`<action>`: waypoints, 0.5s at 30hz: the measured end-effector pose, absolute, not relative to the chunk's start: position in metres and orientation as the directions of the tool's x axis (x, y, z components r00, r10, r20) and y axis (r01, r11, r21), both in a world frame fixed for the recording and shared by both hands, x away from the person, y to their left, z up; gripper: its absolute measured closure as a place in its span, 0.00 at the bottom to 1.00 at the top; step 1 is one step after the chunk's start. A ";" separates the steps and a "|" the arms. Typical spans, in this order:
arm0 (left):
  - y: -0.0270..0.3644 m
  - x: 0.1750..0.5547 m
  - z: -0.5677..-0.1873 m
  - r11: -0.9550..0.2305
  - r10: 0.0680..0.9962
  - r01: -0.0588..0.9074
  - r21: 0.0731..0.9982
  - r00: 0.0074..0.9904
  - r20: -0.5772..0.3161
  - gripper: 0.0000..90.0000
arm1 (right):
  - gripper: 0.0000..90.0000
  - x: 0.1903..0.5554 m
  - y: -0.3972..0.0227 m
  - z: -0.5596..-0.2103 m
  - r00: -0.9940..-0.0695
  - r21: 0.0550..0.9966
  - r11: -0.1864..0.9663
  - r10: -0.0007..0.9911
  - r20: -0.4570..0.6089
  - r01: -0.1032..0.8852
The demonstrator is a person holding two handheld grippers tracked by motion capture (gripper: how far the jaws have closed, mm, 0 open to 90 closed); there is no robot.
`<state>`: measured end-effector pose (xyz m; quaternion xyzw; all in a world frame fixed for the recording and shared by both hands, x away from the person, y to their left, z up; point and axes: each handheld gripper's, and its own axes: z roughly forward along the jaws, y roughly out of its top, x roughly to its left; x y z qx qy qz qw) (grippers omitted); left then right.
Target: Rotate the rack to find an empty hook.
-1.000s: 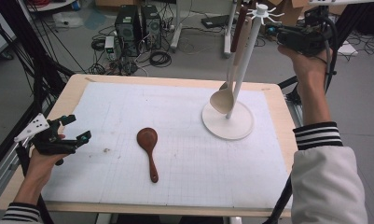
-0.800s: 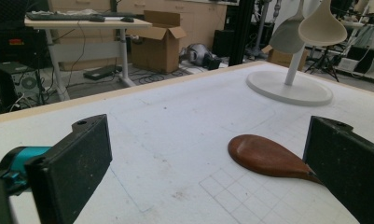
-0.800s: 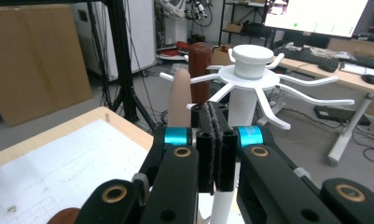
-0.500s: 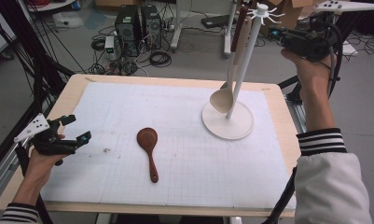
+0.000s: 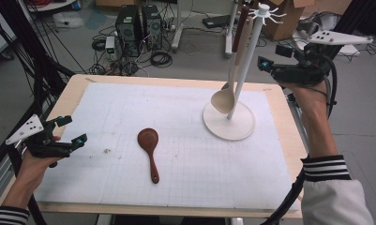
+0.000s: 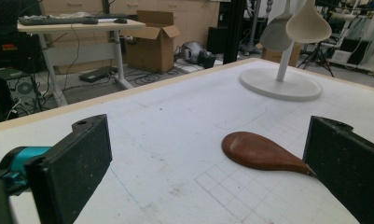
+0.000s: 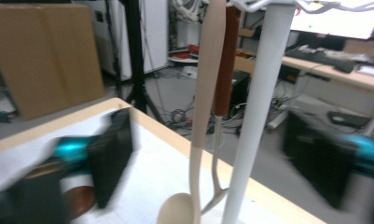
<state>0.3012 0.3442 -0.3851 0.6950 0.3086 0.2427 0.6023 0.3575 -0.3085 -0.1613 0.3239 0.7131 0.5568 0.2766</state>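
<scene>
Cream spoon [image 5: 229,89] hangs upright, bowl down, by wide-spread right gripper [image 5: 275,63].

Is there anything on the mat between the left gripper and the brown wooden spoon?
Nothing visible stands in the way. The left gripper is open at the mat's left edge, and bare white mat lies between its fingers and the brown spoon. The rack with its hanging utensils stands farther off, beyond the spoon.

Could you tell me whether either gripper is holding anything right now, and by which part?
Nothing is held. The right gripper has just opened beside the rack; the left gripper is open.
</scene>
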 end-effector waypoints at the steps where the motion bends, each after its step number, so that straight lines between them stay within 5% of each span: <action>1: 0.344 0.301 -0.385 -0.085 0.721 0.139 0.987 0.692 -0.035 0.02 | 0.10 0.357 -0.308 -0.164 -0.646 0.972 0.179 0.763 -0.038 0.154; 3: 0.343 0.301 -0.386 -0.091 0.721 0.141 0.986 0.692 -0.033 0.02 | 0.00 0.357 -0.308 -0.172 -0.664 0.972 0.186 0.746 -0.047 0.141; 15: 0.338 0.299 -0.381 -0.082 0.709 0.133 0.988 0.705 -0.036 0.02 | 0.00 0.340 -0.304 -0.219 -0.754 0.980 0.172 0.656 -0.035 0.104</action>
